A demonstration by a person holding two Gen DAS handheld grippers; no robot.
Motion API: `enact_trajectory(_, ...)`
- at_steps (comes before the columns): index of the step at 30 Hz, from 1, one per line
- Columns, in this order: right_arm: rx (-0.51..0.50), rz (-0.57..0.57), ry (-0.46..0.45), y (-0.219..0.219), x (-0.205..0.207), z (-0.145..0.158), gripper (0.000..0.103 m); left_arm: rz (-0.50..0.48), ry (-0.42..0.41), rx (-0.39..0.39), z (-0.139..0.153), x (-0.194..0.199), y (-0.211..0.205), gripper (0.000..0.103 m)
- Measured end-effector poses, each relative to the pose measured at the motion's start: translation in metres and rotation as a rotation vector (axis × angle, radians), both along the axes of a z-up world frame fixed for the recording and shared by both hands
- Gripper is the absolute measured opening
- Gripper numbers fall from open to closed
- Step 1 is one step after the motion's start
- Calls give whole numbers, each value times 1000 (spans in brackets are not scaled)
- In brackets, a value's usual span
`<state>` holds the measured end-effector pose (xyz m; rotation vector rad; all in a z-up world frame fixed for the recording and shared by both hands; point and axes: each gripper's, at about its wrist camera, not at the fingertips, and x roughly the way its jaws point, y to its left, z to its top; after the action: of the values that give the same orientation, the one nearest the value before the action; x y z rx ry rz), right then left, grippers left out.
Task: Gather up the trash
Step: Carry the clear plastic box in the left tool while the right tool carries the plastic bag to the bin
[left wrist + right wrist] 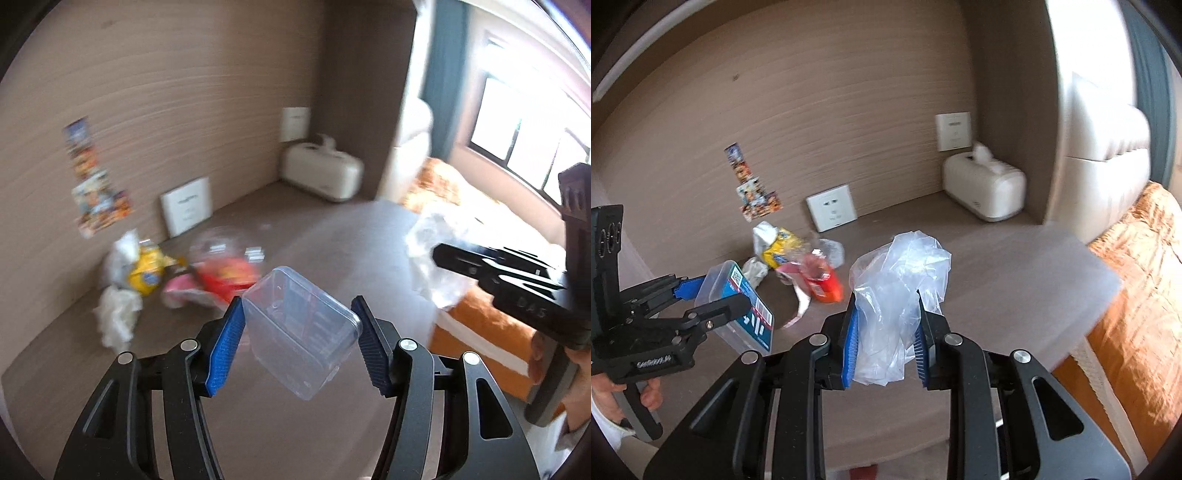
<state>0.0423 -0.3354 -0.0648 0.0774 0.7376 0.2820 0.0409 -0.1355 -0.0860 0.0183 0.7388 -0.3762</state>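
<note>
Left wrist view: left gripper (300, 325) pinching clear plastic box (301, 330), tilted, lifted above bench (332, 236). Trash pile (177, 277) blurred near wall, well apart. Right gripper (439, 254) at right edge with clear bag.

Right wrist view: right gripper (886, 338) clamped on crumpled clear plastic bag (901, 284), held off bench. Left gripper (701, 295) holds labelled box at left. Tissue box (984, 190) in far corner

Clear box (301, 332), crumpled bag (901, 295), both aloft
</note>
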Motion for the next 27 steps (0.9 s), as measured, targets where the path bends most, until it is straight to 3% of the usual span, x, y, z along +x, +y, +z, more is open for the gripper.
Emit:
enact_trajectory(5,-15,-96,13,-49,-23,-2,27,-172,5,-9,1,-9,-71,58)
enact_trajectory(14,-40,-295,69,-136,-70,-21,27,-433,52,-14,-24,-27,-186,58)
enact_trajectory(21,-48,-394,125,-187,-91,-46,27,-587,115,-20,-64,-31,-261,58)
enact_trajectory(27,-59,-434,201,-218,-91,-91,27,-673,191,-20,-120,-28,-305,58)
